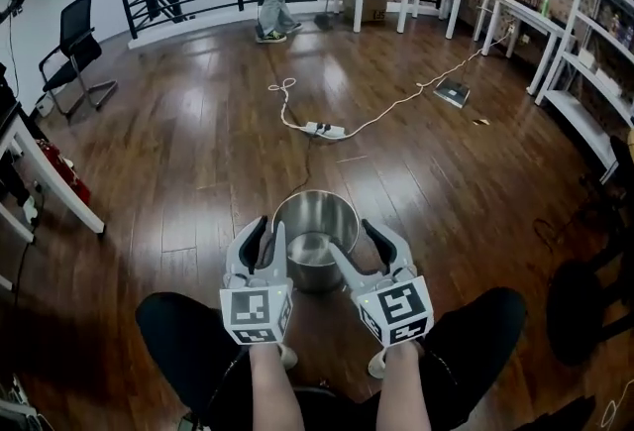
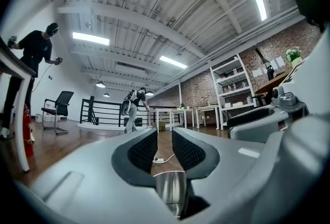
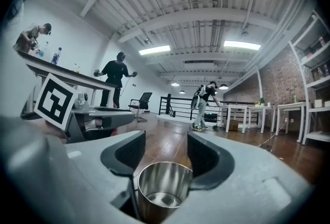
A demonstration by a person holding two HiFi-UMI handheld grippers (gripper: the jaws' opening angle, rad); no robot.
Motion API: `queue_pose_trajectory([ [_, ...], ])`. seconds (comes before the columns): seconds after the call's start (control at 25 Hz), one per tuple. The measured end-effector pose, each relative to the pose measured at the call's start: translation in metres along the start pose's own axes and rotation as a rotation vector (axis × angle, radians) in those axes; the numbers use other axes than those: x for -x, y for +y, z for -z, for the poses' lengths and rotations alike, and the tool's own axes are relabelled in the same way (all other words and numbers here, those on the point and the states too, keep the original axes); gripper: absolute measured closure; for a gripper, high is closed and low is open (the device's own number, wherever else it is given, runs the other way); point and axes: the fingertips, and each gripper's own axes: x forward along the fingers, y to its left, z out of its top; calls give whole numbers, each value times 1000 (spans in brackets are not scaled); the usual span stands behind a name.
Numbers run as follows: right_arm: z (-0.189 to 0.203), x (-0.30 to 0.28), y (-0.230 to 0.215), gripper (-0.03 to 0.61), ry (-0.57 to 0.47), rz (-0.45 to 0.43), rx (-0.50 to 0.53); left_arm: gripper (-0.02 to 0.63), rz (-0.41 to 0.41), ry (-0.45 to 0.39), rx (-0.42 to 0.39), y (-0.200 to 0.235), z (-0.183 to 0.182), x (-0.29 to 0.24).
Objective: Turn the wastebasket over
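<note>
The steel wastebasket (image 1: 332,213) stands upright, mouth up, on the wood floor (image 1: 198,152), so nothing is turned yet. The left gripper (image 1: 267,239) straddles its rim with jaws slightly apart. The right gripper (image 1: 363,241) gapes wide at the opposite rim.

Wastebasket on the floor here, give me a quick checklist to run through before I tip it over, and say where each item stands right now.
1. Wastebasket upright, mouth up: ok.
2. Nothing inside to spill: ok; the right gripper view shows a bare steel bottom.
3. Left gripper holding the rim: cannot tell; its jaws stand narrowly apart with the steel wall low between them, and whether they are pressing on it is unclear.
4. Right gripper holding: not ok; its jaws are wide apart and not closed on the basket.
5. Floor next to the basket free: ok; the power strip lies farther ahead.
</note>
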Motion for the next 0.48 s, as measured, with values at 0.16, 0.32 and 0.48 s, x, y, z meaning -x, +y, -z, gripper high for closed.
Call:
queue_pose_trajectory([
  [0.16, 31, -33, 10, 285, 70, -110, 15, 429, -28, 46, 4, 16, 24, -16],
  [0.32, 64, -71, 38, 272, 175, -251, 65, 366, -49, 86, 17, 39, 51, -25],
  [0.48, 106, -105, 67, 272, 336, -396, 103, 327, -78, 122, 17, 59, 74, -34],
])
